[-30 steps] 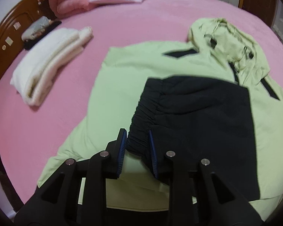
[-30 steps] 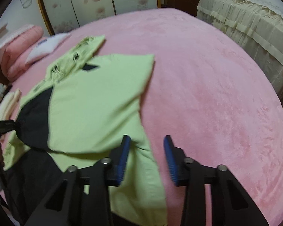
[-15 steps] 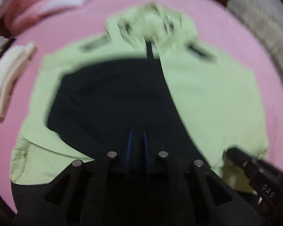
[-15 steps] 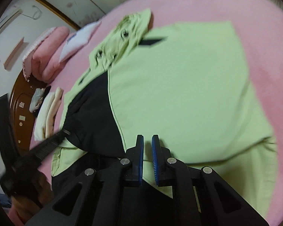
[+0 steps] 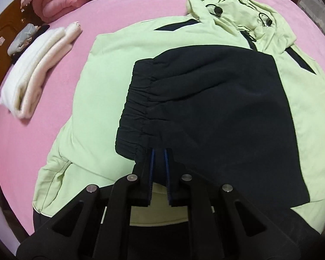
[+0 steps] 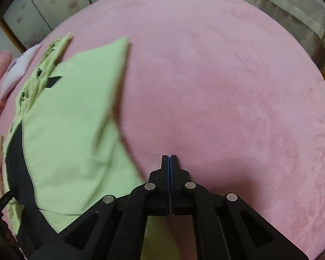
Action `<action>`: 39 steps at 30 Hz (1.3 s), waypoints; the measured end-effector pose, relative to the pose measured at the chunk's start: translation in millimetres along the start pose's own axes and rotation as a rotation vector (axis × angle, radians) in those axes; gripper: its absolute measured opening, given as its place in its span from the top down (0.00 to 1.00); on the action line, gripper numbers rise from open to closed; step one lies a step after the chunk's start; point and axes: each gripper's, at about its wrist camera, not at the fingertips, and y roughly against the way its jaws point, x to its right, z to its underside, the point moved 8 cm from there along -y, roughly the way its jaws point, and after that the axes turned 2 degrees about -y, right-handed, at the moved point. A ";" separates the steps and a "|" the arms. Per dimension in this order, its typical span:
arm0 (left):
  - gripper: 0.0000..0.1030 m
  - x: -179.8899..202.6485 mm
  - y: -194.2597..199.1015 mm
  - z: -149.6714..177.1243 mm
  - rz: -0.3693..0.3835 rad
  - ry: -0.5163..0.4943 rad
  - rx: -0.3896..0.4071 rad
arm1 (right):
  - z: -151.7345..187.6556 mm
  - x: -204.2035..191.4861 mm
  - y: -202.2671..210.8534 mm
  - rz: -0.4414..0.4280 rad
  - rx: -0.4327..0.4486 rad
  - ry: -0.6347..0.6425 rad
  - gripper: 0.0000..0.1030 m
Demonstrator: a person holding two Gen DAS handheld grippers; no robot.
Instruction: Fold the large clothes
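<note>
My left hand-held gripper (image 5: 158, 151) pinches the dark sleeve (image 5: 208, 112) folded across the green jacket (image 5: 101, 82) at frame centre; my right hand-held gripper (image 6: 169, 158), jaws just closed empty, hovers over the pink bed (image 6: 227, 86).

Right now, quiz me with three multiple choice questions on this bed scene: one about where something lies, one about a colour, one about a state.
1. In the left wrist view, where does the folded cream blanket lie?
A. On the jacket's hood
B. On the pink plush bed cover, left of the light green hooded jacket
C. Inside a drawer

2. What colour is the gathered-cuff sleeve folded across the jacket?
A. Red
B. White
C. Very dark, near black

3. How do the right gripper's jaws stand?
A. Shut, nothing between them
B. Wide open
C. Clamped on green cloth

Answers: B, it rests on bare cover, apart from the jacket; C, it shows dark against the green; A, the jaws, just closed, meet over pink cover.
</note>
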 end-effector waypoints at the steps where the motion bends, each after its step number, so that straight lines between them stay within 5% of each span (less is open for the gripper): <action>1: 0.91 -0.3 0.2 0.2 -0.014 -0.004 0.001 | 1.3 1.5 3.7 -0.022 0.003 -0.044 1.00; 5: 0.91 11.2 14.7 0.2 -0.012 -0.015 0.006 | 5.2 -11.7 28.7 -0.098 0.080 -0.058 1.00; 8: 0.91 46.4 32.6 -2.9 0.159 0.001 0.031 | 15.5 -52.4 51.9 -0.233 0.124 0.014 1.00; 10: 0.91 71.6 45.1 -1.0 0.303 0.002 0.027 | 35.1 -96.0 53.6 -0.360 0.049 0.097 1.00; 13: 0.91 97.9 47.2 -3.5 0.391 -0.009 0.002 | 64.3 -144.1 47.3 -0.469 -0.075 0.187 1.00; 18: 0.91 110.8 28.3 -21.3 0.295 -0.018 -0.003 | 80.4 -203.1 26.4 -0.506 -0.148 0.286 1.00; 21: 0.91 79.8 2.4 -48.1 0.232 0.055 0.007 | 61.3 -208.2 13.9 -0.481 -0.162 0.270 1.00; 29: 0.92 13.9 -39.3 -92.3 0.029 0.061 0.065 | -47.5 -157.9 -5.8 -0.447 -0.055 0.133 1.00; 32: 0.96 8.6 -49.9 -100.6 0.025 0.047 0.064 | -82.8 -122.9 -4.2 -0.280 0.048 0.072 1.00; 34: 0.96 5.4 -50.3 -100.9 0.025 0.057 0.068 | -97.8 -94.5 -2.4 -0.184 0.083 0.010 1.00; 39: 0.96 12.1 -55.4 -102.6 -0.027 0.037 0.062 | -102.7 -76.5 0.8 -0.205 0.054 -0.076 1.00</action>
